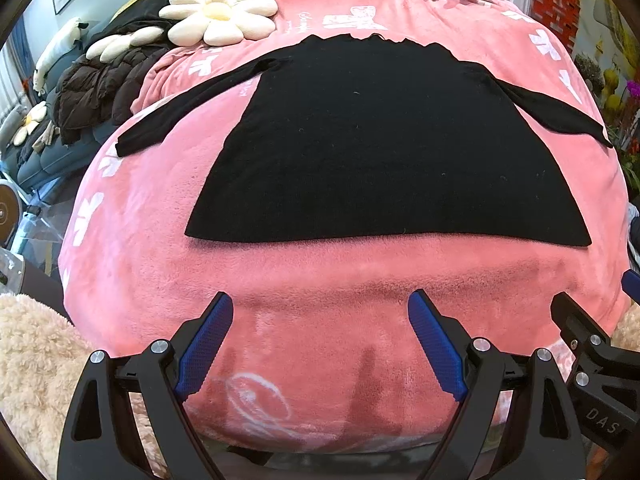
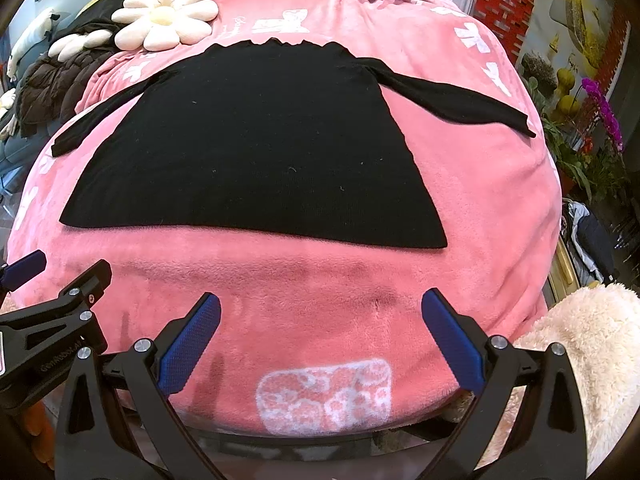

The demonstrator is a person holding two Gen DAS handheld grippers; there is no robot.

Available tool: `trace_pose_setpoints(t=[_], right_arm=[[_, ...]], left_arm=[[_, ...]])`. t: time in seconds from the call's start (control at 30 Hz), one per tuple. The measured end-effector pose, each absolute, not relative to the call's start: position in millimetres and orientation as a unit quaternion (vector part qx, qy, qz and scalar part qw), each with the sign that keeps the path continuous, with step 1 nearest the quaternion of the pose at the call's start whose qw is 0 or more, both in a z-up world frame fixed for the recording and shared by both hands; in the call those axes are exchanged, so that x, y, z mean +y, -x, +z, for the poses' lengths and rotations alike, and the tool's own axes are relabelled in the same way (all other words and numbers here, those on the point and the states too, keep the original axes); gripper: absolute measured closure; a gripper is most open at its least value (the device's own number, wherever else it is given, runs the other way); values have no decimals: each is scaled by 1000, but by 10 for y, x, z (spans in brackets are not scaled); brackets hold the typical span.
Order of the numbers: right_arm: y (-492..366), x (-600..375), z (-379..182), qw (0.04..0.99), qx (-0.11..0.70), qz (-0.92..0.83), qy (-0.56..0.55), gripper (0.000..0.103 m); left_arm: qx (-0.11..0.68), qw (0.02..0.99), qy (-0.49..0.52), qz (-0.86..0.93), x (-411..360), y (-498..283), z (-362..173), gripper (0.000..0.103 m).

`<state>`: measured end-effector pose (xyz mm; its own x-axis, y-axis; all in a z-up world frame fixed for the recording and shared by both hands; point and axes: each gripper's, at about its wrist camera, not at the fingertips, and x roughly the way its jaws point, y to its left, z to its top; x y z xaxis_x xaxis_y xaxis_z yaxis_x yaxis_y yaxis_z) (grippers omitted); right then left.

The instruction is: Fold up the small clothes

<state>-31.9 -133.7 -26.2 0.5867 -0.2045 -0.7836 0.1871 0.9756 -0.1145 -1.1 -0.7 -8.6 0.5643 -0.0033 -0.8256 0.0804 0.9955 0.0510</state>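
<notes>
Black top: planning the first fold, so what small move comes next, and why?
Probably bring the left tongs forward to the left sleeve. The black top lies flat with both sleeves spread, and both tongs, the right tongs included, are open, empty and short of its hem.

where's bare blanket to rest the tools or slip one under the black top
Bare pink blanket runs in a wide strip between the black top hem and both open tools, left tool and right tool. Smaller wedges lie between each sleeve and the body. Far-left is crowded: flower cushion and dark jacket.
</notes>
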Motion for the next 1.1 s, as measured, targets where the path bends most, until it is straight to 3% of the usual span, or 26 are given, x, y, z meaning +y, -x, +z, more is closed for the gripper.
trace_pose_setpoints(t=[1.1], right_arm=[[316, -1327, -253, 891, 440, -110, 11, 5]], left_arm=[[467, 883, -48, -24, -23, 5, -100, 16]])
